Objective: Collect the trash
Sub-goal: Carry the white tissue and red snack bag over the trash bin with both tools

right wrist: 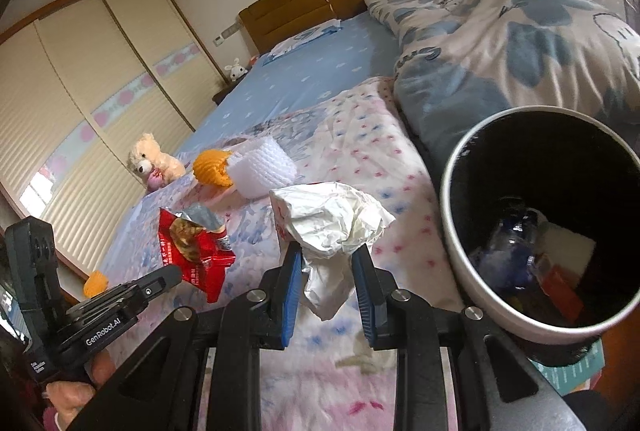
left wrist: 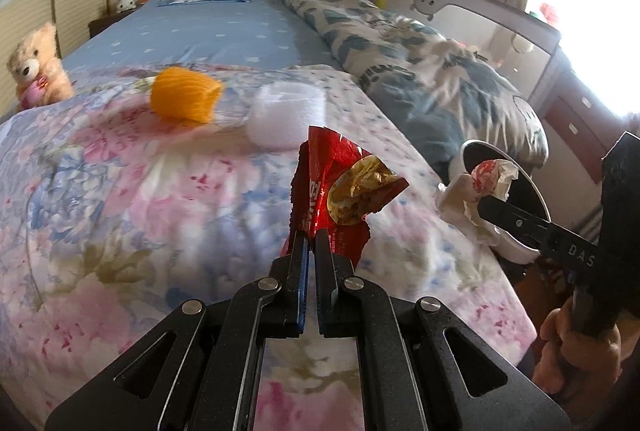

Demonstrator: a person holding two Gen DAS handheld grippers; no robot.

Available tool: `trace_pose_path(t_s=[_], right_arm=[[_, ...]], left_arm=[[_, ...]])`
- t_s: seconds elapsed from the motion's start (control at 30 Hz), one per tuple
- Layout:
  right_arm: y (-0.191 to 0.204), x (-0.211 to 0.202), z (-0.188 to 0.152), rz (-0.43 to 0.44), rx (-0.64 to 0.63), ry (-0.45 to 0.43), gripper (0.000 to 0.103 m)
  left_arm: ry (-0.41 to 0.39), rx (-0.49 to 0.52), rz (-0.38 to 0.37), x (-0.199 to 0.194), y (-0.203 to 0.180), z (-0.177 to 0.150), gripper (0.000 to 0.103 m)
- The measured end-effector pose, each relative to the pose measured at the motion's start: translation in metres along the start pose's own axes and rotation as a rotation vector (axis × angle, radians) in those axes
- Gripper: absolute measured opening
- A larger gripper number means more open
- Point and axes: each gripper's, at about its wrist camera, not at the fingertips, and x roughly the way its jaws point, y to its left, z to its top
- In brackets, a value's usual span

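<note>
1. The trash bin (right wrist: 472, 231) beside the bed (right wrist: 340, 167) holds a dark blue bottle (right wrist: 508, 243) and red and white scraps.
2. The left hand-held gripper (left wrist: 310, 239) is clamped on a red snack wrapper (left wrist: 340, 183) above the bed.
3. The right hand-held gripper (right wrist: 330, 251), partly closed, pinches crumpled white paper (right wrist: 332, 219) near the bin.

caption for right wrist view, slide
Right tongs shut on crumpled paper beside the open bin; left tongs hold a red wrapper over the floral bedspread.
</note>
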Motion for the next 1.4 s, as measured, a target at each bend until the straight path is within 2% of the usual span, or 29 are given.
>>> trace_pose_path(t_s=[0.7, 1.4], right_arm=[[-0.054, -0.053, -0.006, -0.075, 0.069, -0.062, 0.025], [-0.094, -0.078, 0.001, -0.139, 0.128, -0.100, 0.026]], left_arm=[[0.036, 0.118, -0.070, 0.013, -0.072, 0.005, 0.003], [0.061, 0.198, -0.131, 0.032, -0.133, 0.014, 0.003]])
